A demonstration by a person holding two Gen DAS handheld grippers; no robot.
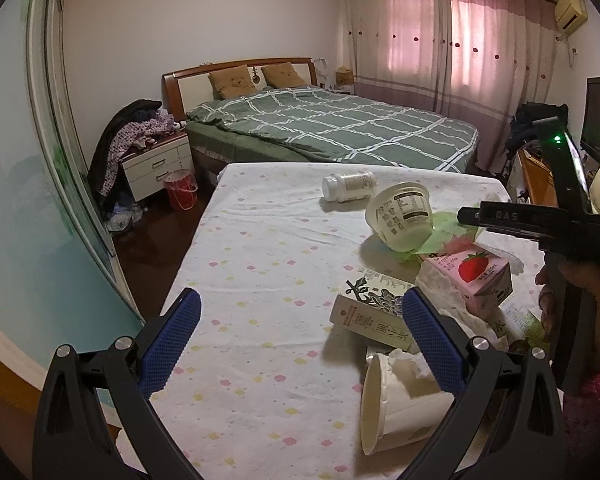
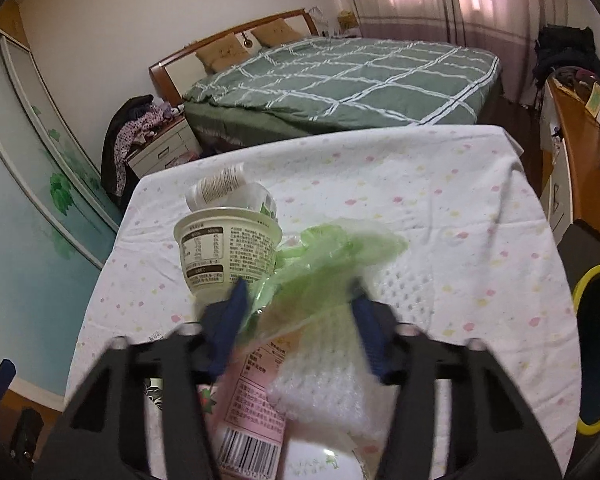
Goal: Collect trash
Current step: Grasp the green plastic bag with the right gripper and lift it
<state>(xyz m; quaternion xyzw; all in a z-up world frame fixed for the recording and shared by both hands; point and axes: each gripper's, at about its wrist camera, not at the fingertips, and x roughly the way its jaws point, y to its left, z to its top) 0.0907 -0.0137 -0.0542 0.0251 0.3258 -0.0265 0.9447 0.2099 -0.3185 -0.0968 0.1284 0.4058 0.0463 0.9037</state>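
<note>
On the floral tablecloth [image 2: 440,208]: trash clustered at 4 o'clock.
Right gripper [image 2: 296,320] straddles the green plastic bag [image 2: 332,264], fingers apart, seemingly for pickup; left gripper [image 1: 300,344] hovers agape beside the tipped paper cup [image 1: 396,404].

The tablecloth [image 1: 260,264] is white with pastel flowers. A pink carton [image 1: 476,276] shows a red strawberry. The wrapper [image 2: 332,260] is green; the bedspread [image 1: 340,128], green with white checks.
</note>
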